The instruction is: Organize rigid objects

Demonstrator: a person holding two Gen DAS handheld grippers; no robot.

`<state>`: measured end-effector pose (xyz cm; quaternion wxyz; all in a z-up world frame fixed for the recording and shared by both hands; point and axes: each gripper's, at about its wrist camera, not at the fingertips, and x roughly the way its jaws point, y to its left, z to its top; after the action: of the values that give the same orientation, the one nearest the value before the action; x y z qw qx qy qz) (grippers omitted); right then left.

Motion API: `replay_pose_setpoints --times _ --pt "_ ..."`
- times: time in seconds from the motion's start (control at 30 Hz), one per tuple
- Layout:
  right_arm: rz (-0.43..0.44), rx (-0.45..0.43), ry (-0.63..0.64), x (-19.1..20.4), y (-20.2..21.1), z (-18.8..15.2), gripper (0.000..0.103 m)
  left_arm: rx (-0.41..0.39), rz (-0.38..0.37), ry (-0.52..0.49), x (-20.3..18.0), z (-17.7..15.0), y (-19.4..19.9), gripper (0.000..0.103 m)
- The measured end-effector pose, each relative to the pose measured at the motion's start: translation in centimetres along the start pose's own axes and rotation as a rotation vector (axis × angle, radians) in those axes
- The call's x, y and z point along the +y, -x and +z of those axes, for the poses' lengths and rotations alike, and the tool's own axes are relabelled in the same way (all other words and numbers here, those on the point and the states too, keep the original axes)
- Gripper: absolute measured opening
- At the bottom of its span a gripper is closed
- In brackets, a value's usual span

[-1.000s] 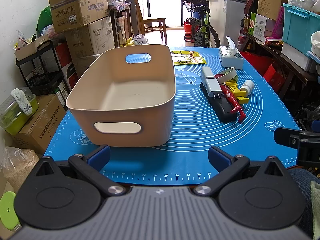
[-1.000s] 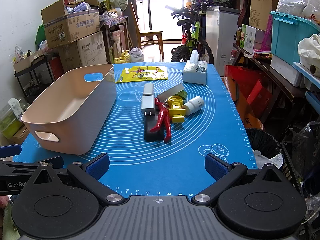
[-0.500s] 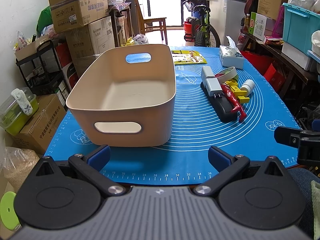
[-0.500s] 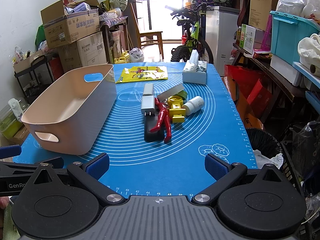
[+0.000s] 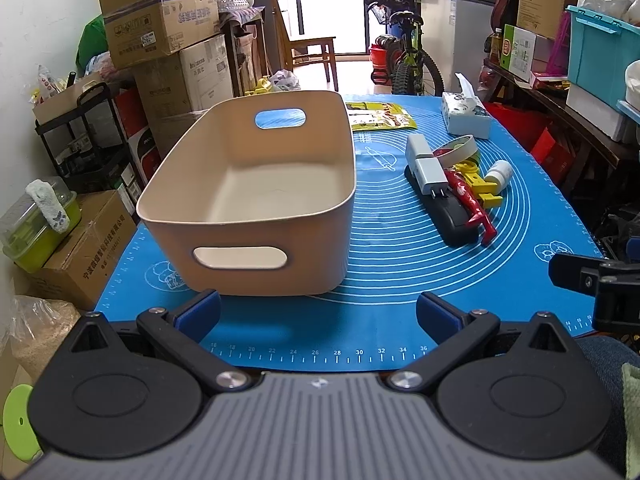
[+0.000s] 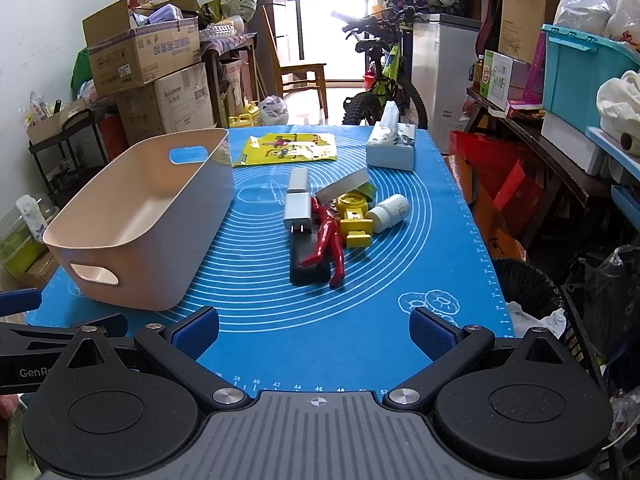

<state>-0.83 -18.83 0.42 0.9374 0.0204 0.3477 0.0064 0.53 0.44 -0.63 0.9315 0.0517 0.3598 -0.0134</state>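
Both the left tongs [image 5: 318,308] and right tongs [image 6: 314,328] hover at the near edge of the counter [image 6: 280,344], jaws spread wide and holding nothing. The beige bin [image 5: 256,200] stands empty on the left half of the blue mat [image 5: 392,248], its near wall just ahead of the left tongs. A touching cluster, white charger [image 6: 298,210], red figure [image 6: 328,236], black block [image 6: 306,266], yellow toy [image 6: 354,220] and white bottle [image 6: 388,212], lies mid-mat, with bare mat between it and the right tongs.

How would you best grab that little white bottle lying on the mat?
Probably across its round body, coming from above with the right gripper. The white bottle lies on its side at the pile's right edge, its far side clear, though the yellow toy sits close beside it.
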Motion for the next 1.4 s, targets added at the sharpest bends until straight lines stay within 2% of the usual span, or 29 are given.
replay_pose_setpoints --times 0.4,0.57,0.87,1.07,1.2,1.33,1.4 --pt "-0.007 -0.007 -0.001 0.5 0.7 0.7 0.101 0.005 -0.001 0.014 0.3 0.3 0.3 0.103" --pt "0.003 -0.022 -0.01 0.4 1.0 1.7 0.101 0.017 0.012 0.029 0.9 1.5 0.5 0.103" --pt "0.024 -0.081 -0.054 -0.9 0.6 6.0 0.101 -0.051 0.043 0.089 4.9 7.5 1.8 0.103" --pt "0.018 -0.079 -0.042 -1.4 -1.8 7.8 0.101 -0.079 0.079 0.092 6.5 10.3 0.9 0.102" --pt "0.006 -0.071 -0.003 -1.0 -4.2 8.3 0.101 -0.042 0.045 0.098 7.7 11.1 -1.0 0.102" --pt "0.009 -0.037 -0.007 -0.4 -7.3 8.8 0.101 0.007 0.058 0.095 9.1 11.5 -3.5 0.088" --pt "0.008 -0.022 -0.005 -0.1 -8.7 8.9 0.101 0.025 0.087 0.09 9.9 11.7 -4.9 0.088"
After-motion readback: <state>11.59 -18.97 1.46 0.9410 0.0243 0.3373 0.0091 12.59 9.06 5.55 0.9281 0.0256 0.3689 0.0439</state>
